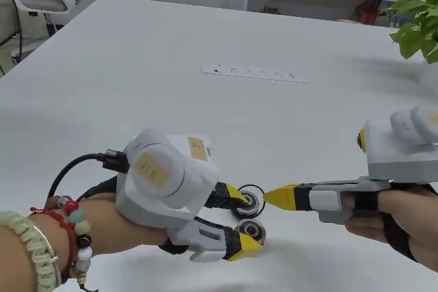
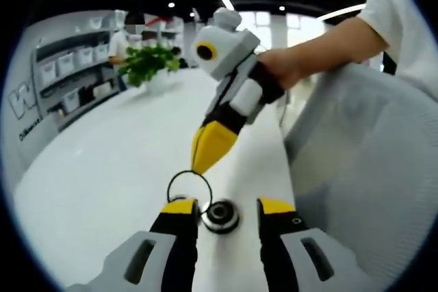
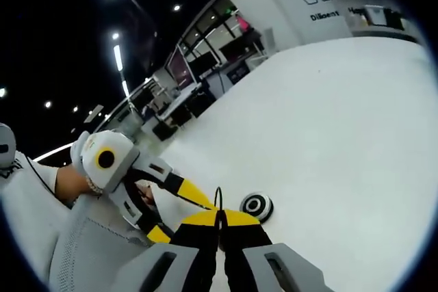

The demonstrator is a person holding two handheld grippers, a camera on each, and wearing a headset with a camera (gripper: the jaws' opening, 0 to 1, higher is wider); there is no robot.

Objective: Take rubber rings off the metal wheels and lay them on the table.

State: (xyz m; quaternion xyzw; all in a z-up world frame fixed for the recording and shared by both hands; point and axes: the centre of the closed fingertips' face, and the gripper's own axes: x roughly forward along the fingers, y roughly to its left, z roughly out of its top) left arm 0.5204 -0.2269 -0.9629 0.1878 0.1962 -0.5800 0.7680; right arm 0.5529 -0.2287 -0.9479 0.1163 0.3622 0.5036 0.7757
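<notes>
**Right gripper (image 1: pixel 276 197) pinching a rubber ring (image 2: pixel 171 182) beside a metal wheel (image 2: pixel 221 215) on the white table (image 1: pixel 171 100).**

In the head view the right gripper enters from 3 o'clock, its yellow-tipped jaws closed to a point on the thin black ring. In the left gripper view the ring forms an open loop at 11 o'clock of the wheel and is gripped at its 1 o'clock edge. Whether its lower edge touches the wheel cannot be told. The left gripper (image 1: pixel 252 221) enters from 9 o'clock with its jaws set wide, one tip on each side of the wheel. The tip on the ring side sits against the wheel; the other stands apart. In the head view a second wheel (image 1: pixel 250 230) lies just beside the near jaw tip, at 6 o'clock of the wheel next to the ring. A power strip (image 1: pixel 253 72) lies at 12 o'clock, well apart.
</notes>
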